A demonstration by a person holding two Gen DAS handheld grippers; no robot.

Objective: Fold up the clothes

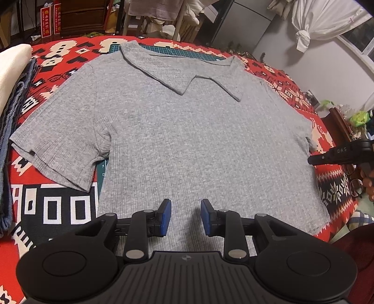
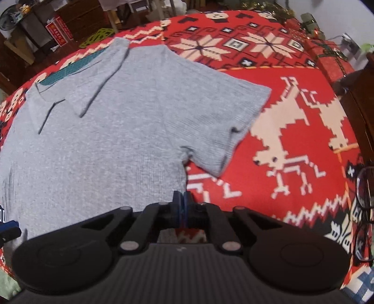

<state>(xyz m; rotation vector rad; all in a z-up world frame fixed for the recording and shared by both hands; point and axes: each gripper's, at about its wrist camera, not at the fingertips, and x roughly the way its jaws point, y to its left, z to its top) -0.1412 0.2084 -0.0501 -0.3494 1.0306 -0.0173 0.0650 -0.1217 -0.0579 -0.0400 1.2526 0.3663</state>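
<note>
Dark wood drawers (image 1: 79, 16) along the far wall; knotted white curtain (image 1: 311, 23) beside a window (image 1: 361, 35); pale wall (image 1: 322, 72).

The left claw (image 1: 185, 216) points steeply downward with jaws parted, while the right claw (image 2: 181, 205) is closed.

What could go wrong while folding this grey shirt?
The right gripper is shut at the shirt's side edge and may drag it askew. The left gripper is open over the hem, holding nothing. The glasses beside the right sleeve could get knocked.
</note>
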